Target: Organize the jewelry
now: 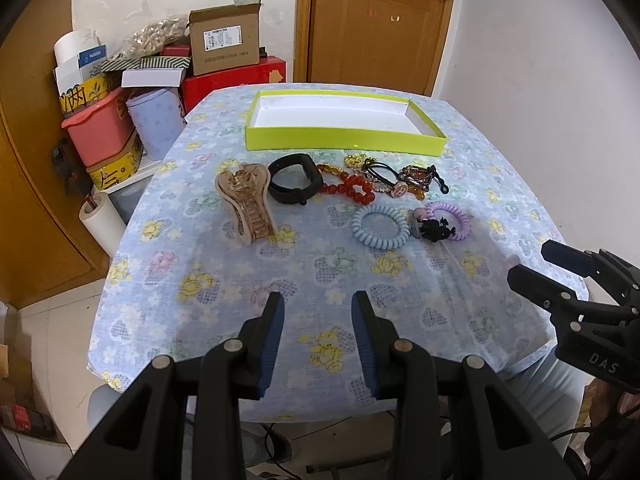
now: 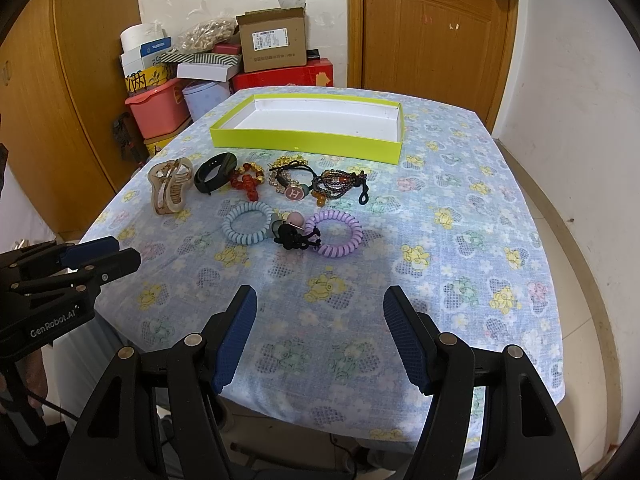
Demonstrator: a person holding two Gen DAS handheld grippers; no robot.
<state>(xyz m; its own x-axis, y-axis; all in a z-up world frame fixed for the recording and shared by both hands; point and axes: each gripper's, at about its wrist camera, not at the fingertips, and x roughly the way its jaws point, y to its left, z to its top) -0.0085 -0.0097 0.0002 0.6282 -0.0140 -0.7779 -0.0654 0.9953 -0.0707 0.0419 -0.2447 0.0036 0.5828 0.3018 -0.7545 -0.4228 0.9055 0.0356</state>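
An empty lime-green box sits at the far side of the table. In front of it lies a row of jewelry: a beige hair claw, a black wristband, red beads, beaded pieces with an H charm. Nearer lie a blue coil tie, a black tie and a purple coil tie. My left gripper is open and empty at the near edge. My right gripper is open and empty.
The table has a blue floral cloth. Stacked boxes and bins stand on the floor at the far left. A wooden door is behind the table.
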